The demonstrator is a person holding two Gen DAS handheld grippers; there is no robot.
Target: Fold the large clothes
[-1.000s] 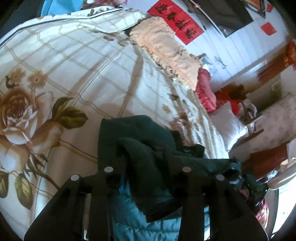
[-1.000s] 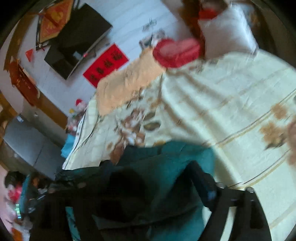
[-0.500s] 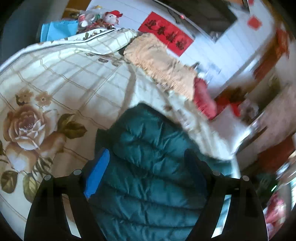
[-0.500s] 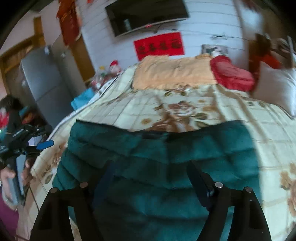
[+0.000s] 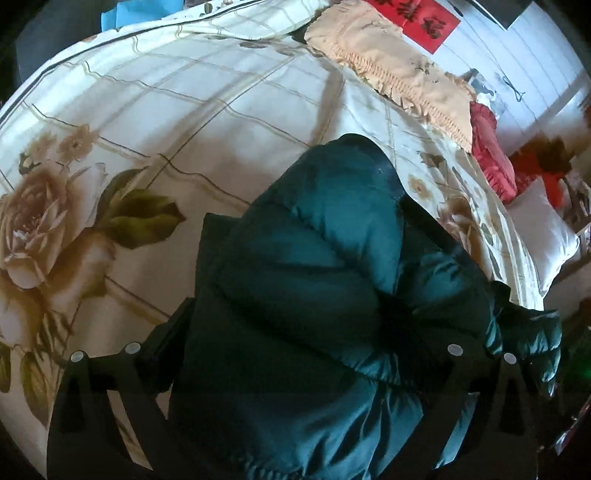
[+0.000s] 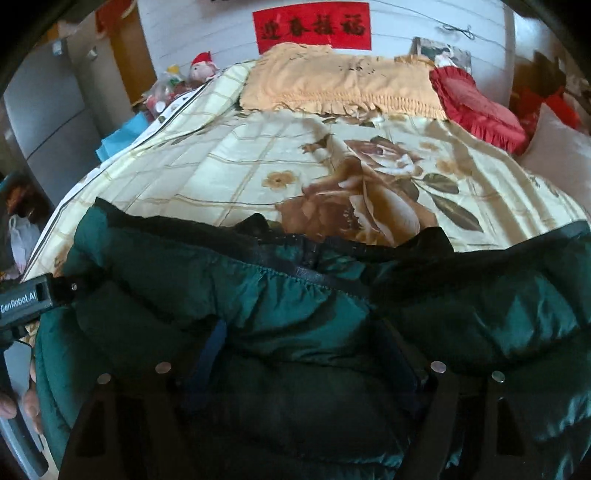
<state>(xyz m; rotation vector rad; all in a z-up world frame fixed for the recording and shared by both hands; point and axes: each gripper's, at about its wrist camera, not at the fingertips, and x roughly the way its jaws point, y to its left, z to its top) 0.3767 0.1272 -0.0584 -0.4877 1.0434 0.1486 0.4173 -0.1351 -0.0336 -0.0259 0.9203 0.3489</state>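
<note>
1. Lying bunched across the near part of the bed, the dark green puffer jacket fills the lower half of both wrist views, its quilted panels rumpled and its dark collar edge turned toward the headboard end.
2. The left gripper hangs over the jacket with its jaws opening wide; a thick fold of the jacket bulges up between the two fingers, and the pads do not press on it.
3. The right gripper also stands spread over the jacket, its jaws opening a little; padded fabric lies between the fingers, but whether the pads touch it cannot be told.
4. In the right wrist view the left gripper's body shows at the left edge, just beside the jacket's edge, with fingertips of the person's hand below it.
5. The bedspread is cream with a check pattern and large brown roses.
6. At the far end lie a peach frilled pillow, a red cushion beside it, and a red banner on the white wall behind.
</note>
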